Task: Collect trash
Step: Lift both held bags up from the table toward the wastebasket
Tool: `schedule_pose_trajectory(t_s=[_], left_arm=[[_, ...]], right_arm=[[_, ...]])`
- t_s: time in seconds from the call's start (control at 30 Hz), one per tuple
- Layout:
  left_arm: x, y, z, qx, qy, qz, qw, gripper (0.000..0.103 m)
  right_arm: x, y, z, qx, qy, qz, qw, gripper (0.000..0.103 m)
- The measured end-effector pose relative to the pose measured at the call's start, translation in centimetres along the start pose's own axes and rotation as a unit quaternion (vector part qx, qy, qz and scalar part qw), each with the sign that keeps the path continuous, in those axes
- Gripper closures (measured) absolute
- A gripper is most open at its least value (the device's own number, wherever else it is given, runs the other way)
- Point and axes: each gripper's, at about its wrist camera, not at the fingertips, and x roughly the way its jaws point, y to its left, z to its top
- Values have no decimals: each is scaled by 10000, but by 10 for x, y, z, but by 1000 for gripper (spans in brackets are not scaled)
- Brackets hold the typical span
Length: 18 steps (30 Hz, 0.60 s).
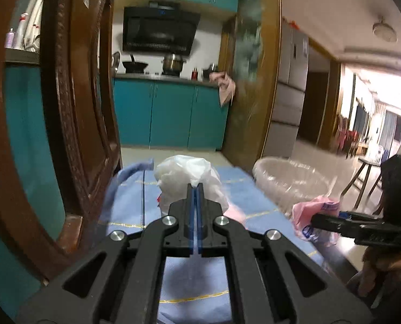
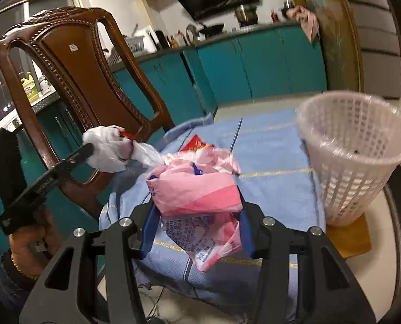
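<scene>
A: Item one?

B: White bag [image 1: 185,174], thin crumpled plastic with something red inside. Left gripper [image 1: 195,189] has it; fingers pinched almost together on a fold of the film. In the right view it hangs clear of the cloth [image 2: 267,145], in front of the chair [image 2: 73,62].

A: Item two?

B: Pink bag [image 2: 197,189], printed film, bunched. Right gripper [image 2: 197,225] has its fingers set fairly wide, one either side of the wad. They seem to be holding it, though the contact itself is hidden by the plastic.

A: Anything loose?

B: Red wrapper [image 2: 197,143], flat on the cloth behind the pink bag.

A: Receptacle?

B: Basket [image 2: 362,148], white lattice with a clear liner, on a wooden block at the right edge of the cloth. Looks nearly empty.

A: Handling notes?

B: All likely very light, soft and slippery. Film collapses under the fingers, so take a gathered bunch, not a single layer, which could slide out or tear. Wrapper lies flat; best pinched at a raised edge
</scene>
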Motion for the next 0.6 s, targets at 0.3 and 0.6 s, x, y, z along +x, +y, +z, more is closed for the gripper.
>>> schedule_pose_trajectory(t_s=[0.3,0.6], left_arm=[[-7,-22,-12,238,147,-113,9995,101],[-2,-18,-15,238,315,-73,9992,101]], right_arm=[[-3,0,1,-149,-140,-224,9995,52],[-4,-2,0,-115,-149,-308,9993,52]])
